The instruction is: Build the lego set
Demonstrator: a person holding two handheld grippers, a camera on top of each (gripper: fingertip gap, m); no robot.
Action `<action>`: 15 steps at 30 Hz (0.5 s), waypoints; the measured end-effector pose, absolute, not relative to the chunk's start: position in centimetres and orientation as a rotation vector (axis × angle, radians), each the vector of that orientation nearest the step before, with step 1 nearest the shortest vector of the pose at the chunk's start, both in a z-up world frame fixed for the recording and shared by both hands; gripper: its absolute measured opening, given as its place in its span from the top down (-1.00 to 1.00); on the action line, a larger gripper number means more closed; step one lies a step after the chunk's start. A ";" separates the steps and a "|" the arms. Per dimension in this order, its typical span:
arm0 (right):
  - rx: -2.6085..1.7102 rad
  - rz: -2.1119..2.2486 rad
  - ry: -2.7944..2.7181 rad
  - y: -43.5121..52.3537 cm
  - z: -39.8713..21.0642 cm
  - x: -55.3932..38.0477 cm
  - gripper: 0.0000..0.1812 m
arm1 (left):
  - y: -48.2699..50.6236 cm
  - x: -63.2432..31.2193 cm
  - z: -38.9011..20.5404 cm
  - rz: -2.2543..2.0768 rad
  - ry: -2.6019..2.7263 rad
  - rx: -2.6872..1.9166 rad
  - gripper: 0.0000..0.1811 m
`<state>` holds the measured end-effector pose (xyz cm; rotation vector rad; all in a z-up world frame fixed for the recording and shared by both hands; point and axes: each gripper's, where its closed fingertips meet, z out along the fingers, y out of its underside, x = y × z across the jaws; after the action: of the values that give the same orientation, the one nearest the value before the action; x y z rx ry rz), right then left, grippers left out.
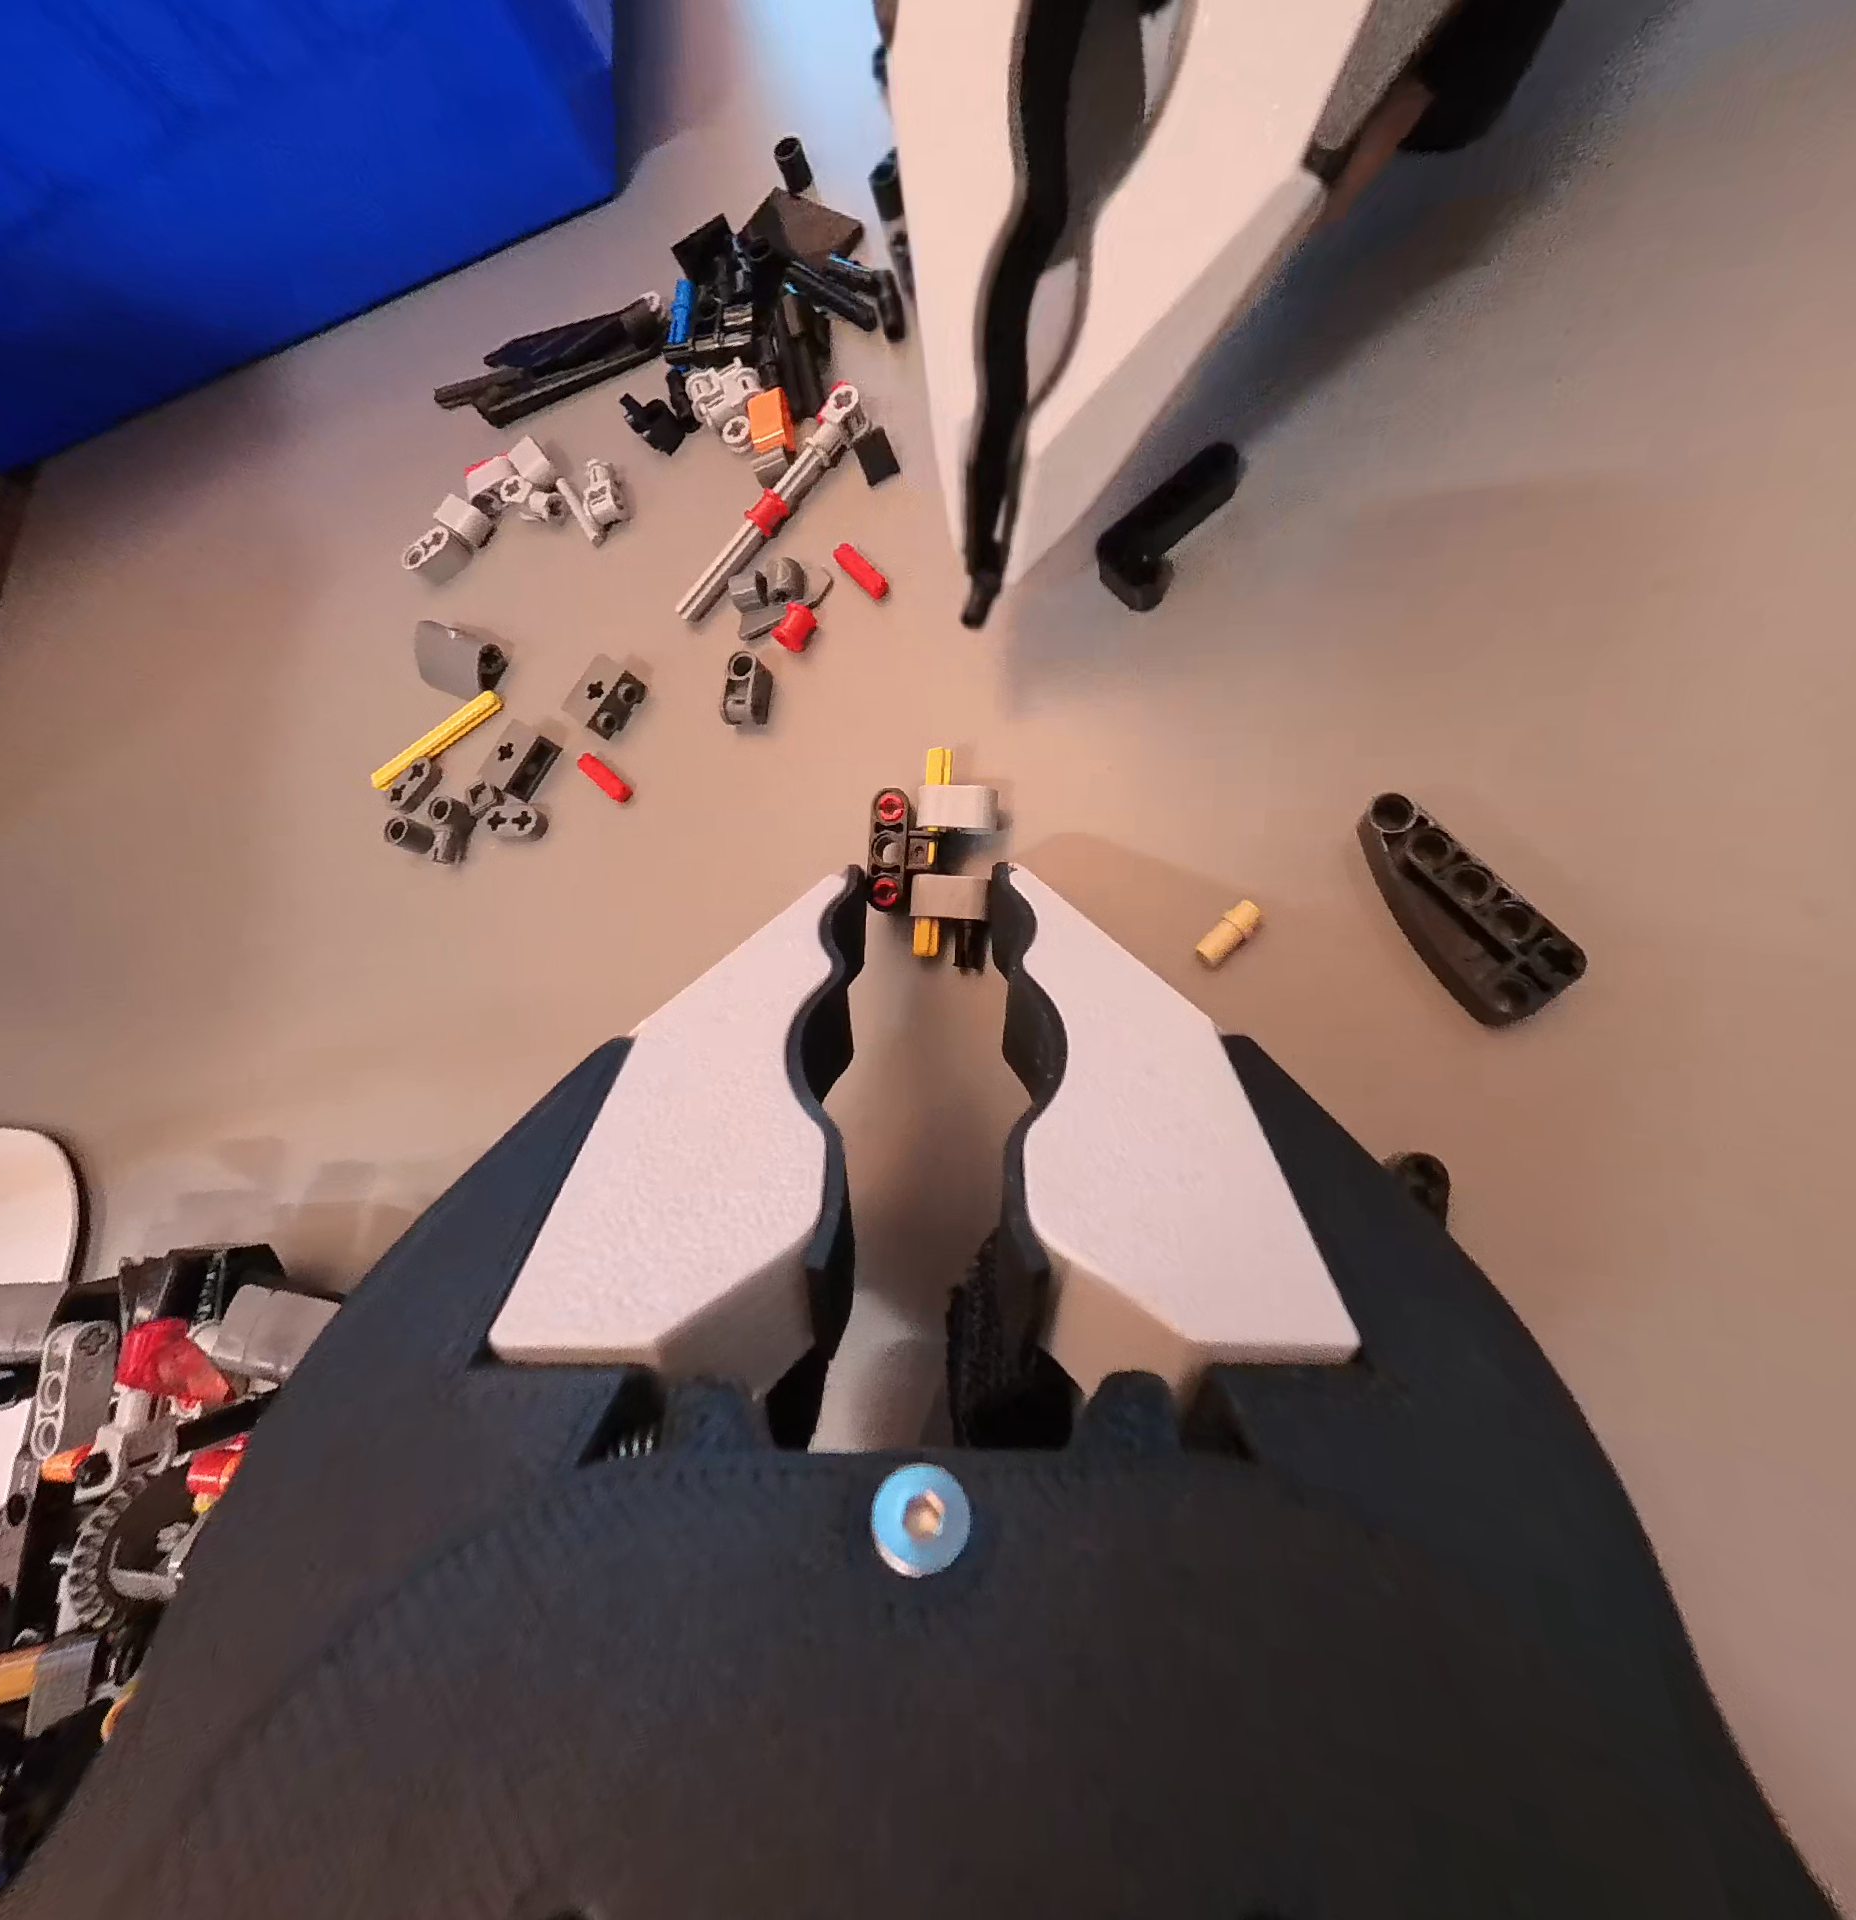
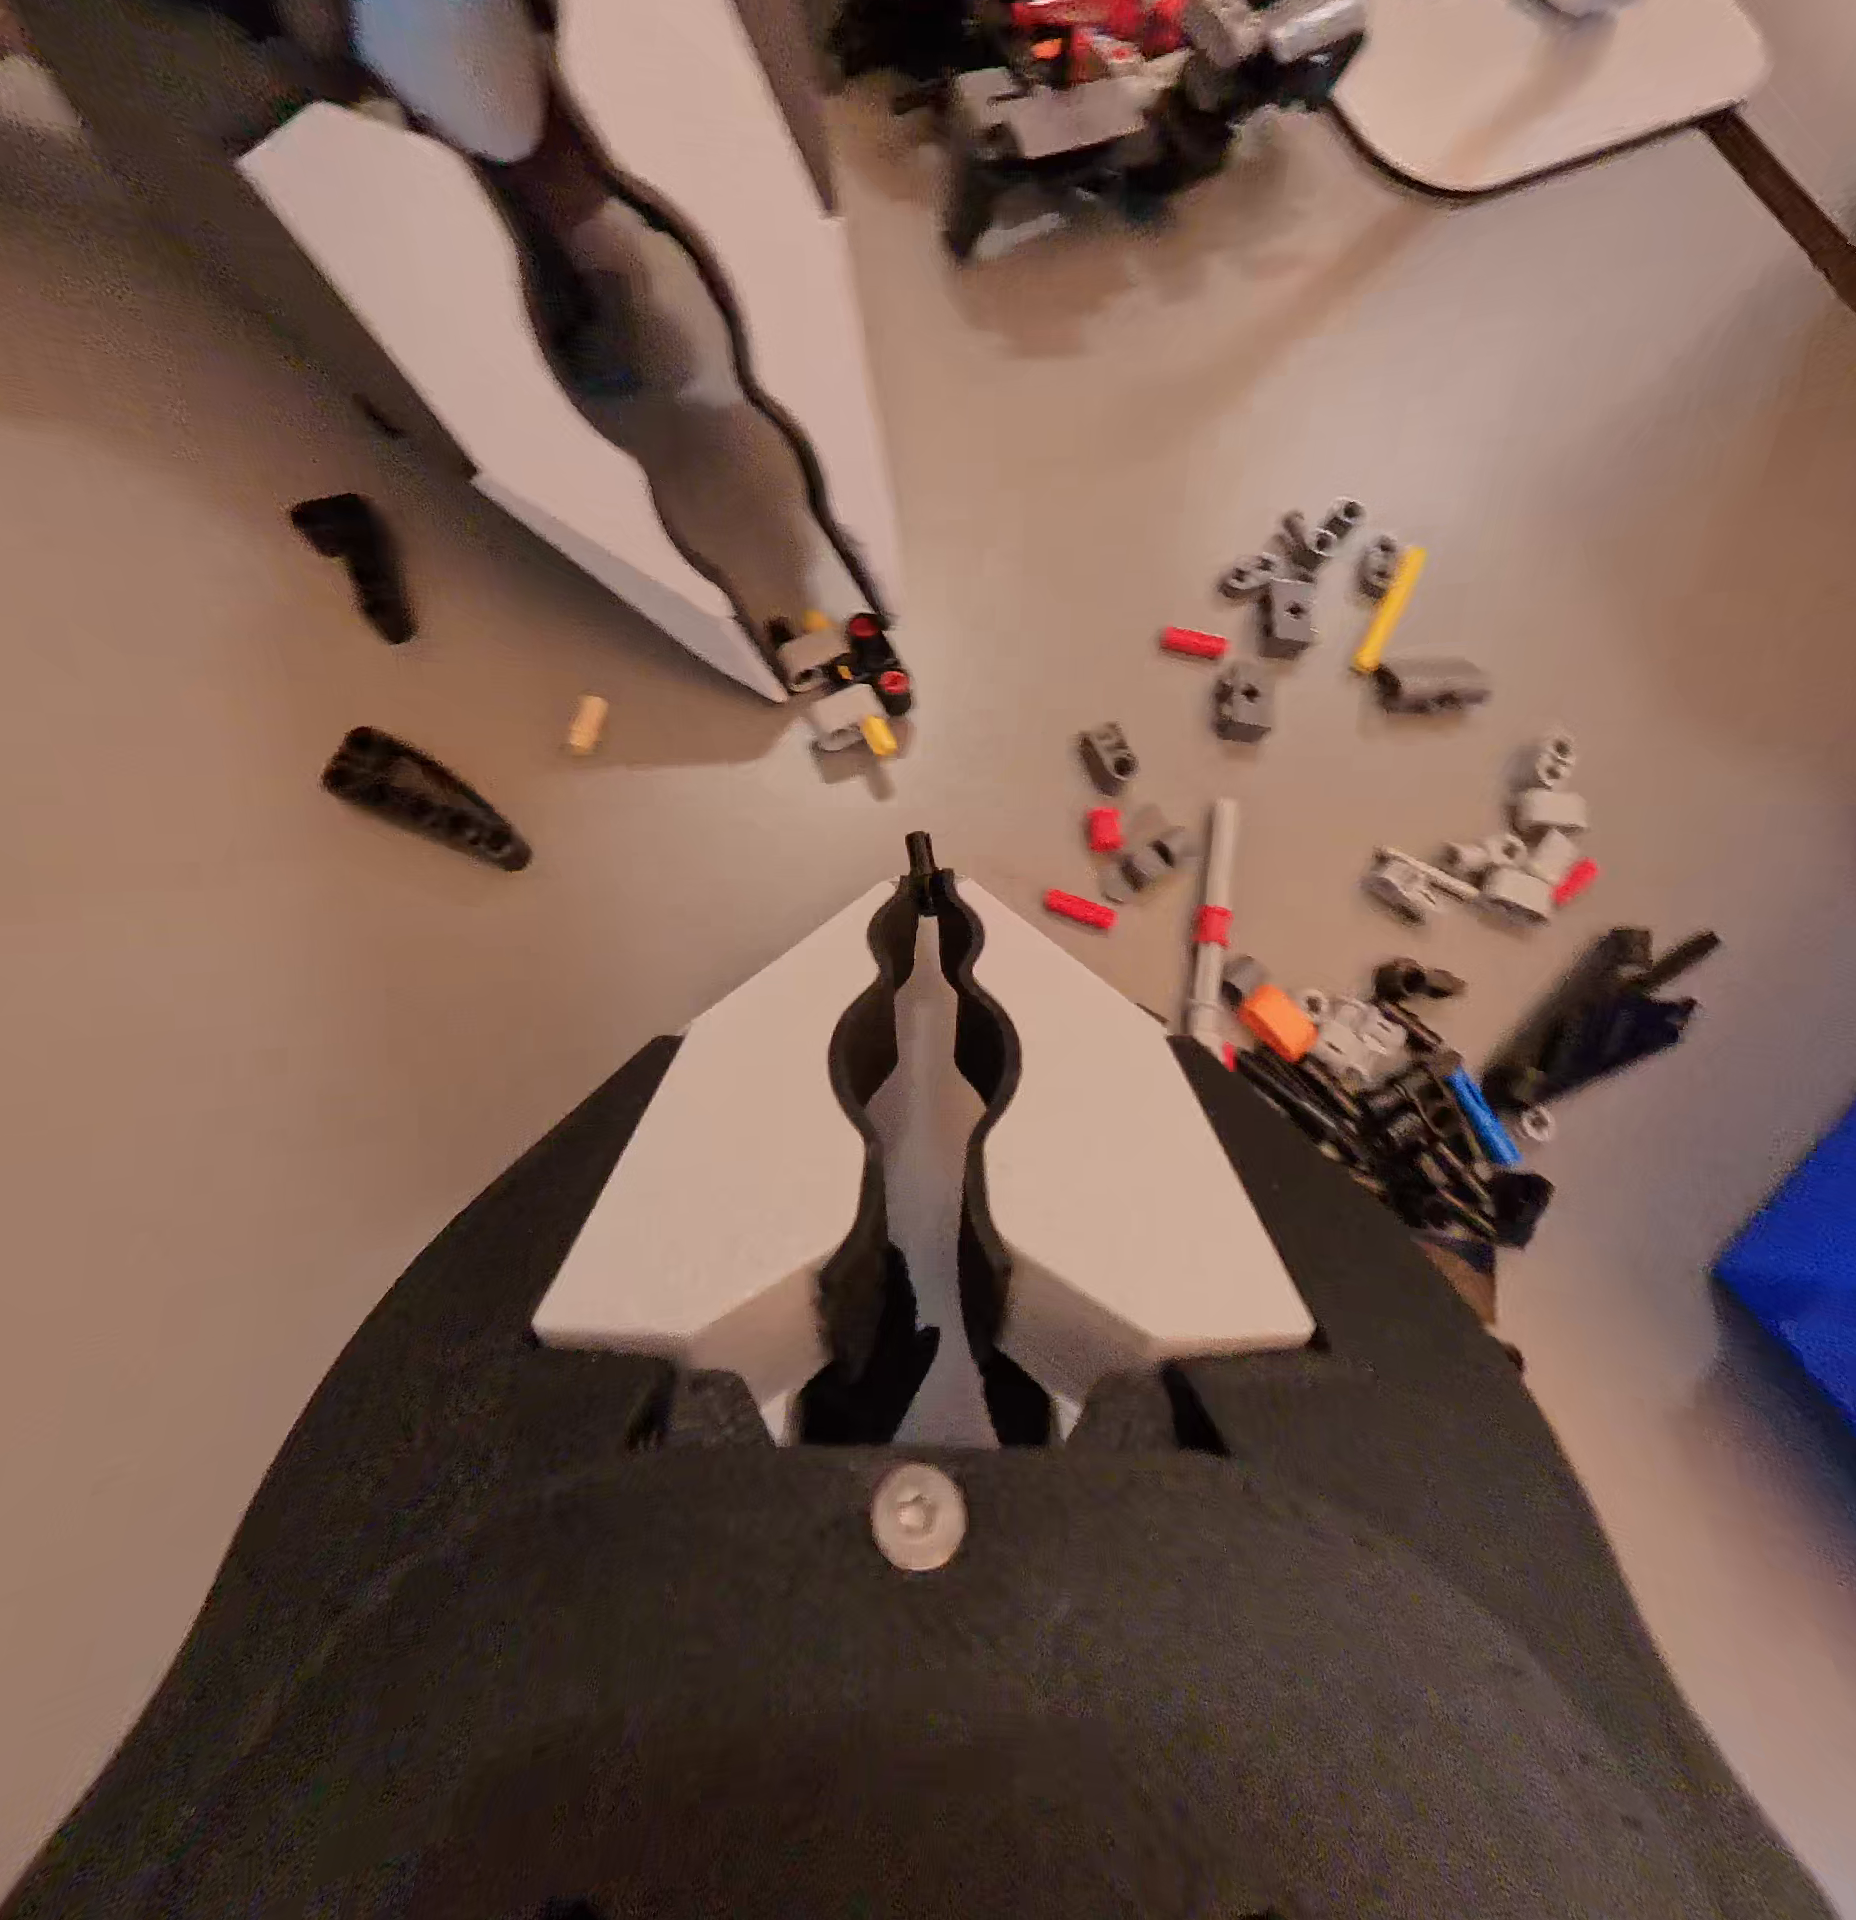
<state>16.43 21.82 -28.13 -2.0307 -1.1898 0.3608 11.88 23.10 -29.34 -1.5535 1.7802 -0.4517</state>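
**Small sub-assembly between the left tips, black pin pinched in the right**

The left gripper (image 1: 929,904) has its white, black-lined fingers closed onto a small lego sub-assembly (image 1: 929,862): a short black beam with two red pins, a yellow cross axle and two light grey connectors. The lower grey connector and the beam's lower end sit between the fingertips, touching both; the upper connector and the axle's far end stick out past them. In the right wrist view the same sub-assembly (image 2: 846,675) shows at the tip of the left gripper, low over the beige tabletop (image 1: 1423,675).

The right gripper (image 2: 926,894) has its fingers drawn together on a small black pin (image 2: 918,857), which protrudes beyond the tips and points toward the sub-assembly, a gap away from it.

Just right of the left gripper lies a tan peg (image 1: 1227,932), and farther right a black curved beam with a row of holes (image 1: 1469,904). A scattered pile of loose grey, black, red and yellow pieces (image 1: 633,540) lies ahead and to the left, near a blue box (image 1: 228,208). A partly built model (image 1: 103,1475) sits at the lower left edge.
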 end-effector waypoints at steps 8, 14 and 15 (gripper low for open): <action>-2.009 0.386 -1.314 21.1 -29.6 14.0 0.98 | 22.7 12.1 -29.4 -0.432 1.814 -1.513 0.76; -2.010 0.415 -1.309 21.3 -29.7 14.0 0.98 | 22.4 12.5 -29.4 -0.435 1.813 -1.501 0.72; -2.012 0.414 -1.311 21.2 -29.7 14.0 0.98 | 22.4 12.6 -29.4 -0.446 1.809 -1.505 0.71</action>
<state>14.04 21.24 -29.67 -2.0119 -1.3113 0.4144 12.58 22.39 -29.38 -1.5047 1.8091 -0.4458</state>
